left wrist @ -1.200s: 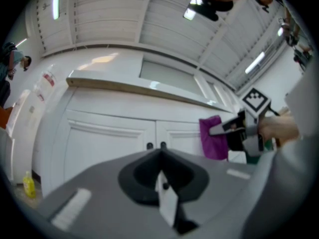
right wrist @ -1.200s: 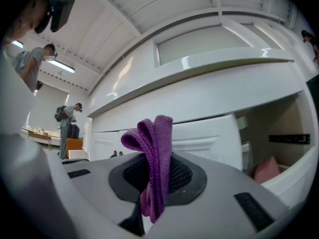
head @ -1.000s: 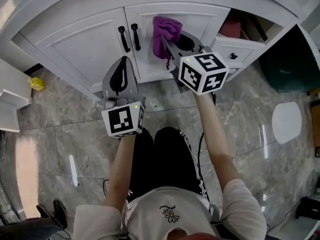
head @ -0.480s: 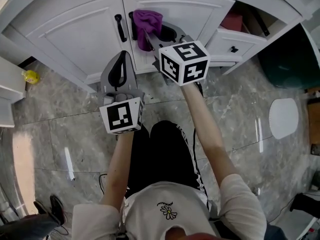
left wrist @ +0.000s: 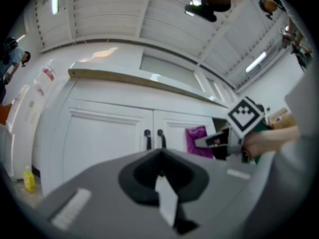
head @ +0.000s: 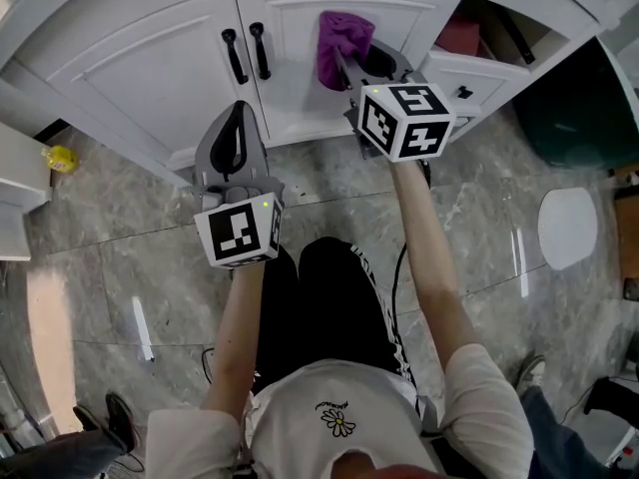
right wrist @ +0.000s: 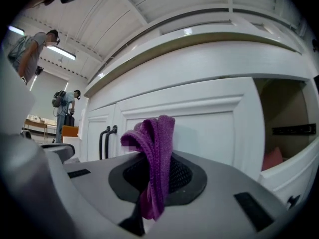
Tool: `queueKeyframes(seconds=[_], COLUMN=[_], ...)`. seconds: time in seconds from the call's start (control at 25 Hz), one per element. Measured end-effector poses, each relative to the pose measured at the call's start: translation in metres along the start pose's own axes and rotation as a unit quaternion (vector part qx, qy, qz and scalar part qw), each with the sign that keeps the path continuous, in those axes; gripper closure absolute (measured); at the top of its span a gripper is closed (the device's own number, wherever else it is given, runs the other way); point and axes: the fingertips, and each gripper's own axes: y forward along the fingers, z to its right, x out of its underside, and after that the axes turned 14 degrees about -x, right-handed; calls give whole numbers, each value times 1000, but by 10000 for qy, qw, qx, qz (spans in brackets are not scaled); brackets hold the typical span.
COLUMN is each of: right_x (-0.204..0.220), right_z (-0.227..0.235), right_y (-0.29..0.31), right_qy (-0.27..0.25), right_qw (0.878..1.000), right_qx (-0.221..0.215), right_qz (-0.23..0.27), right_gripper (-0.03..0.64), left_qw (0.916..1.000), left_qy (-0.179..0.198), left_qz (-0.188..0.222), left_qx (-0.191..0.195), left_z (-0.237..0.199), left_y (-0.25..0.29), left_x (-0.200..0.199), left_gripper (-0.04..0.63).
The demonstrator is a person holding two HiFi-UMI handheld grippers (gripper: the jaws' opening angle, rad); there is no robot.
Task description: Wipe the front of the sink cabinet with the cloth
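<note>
- The right gripper (right wrist: 149, 183) pinches the purple cloth (right wrist: 155, 133), its jaws closed over the bunched middle; a fold stands up beyond the jaws and a tail hangs below them
- The cloth sits at the right-hand door (head: 295, 68) of the sink cabinet (head: 150, 68), just right of the two dark handles (head: 245, 53); it looks pressed to the panel, but contact itself cannot be made out
- The left gripper (left wrist: 162, 183) has its jaws pressed together on nothing, nearer and to the left, apart from the doors
- The cloth looks like a soft, light knit, limp and easily crumpled, so it should mould to the door mouldings
- A hold on the thick bunch suits it; a thin edge would likely drag out under rubbing
</note>
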Motion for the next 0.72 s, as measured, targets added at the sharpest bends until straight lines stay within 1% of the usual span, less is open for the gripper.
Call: queueKeyframes(seconds=[0.2,0.4,0.56,0.72], right_x=[-2,-5,-5,-6], right_z=[43,80,84,89], right_y=[-34,-67,-73,-82], right_qy=[-156,-178,-405,-388], right_qw=[9986,9940,9928,9910], right_qx=[510,1079,1122,1278], right_qz=[-22,-1,-132,-74], right_gripper=[566,566,566,566], left_qw=[10000,9999,9999,9999], left_qy=[-58,-101,-54,-21], left_qz=[-14,-51,-75,-93], left_qx=[-40,-75,-102,-88], left_z=[-5,-5,-4,0], left_y=[2,2,5,4], left_x=[2,4,6,8], left_gripper=[591,591,591,591])
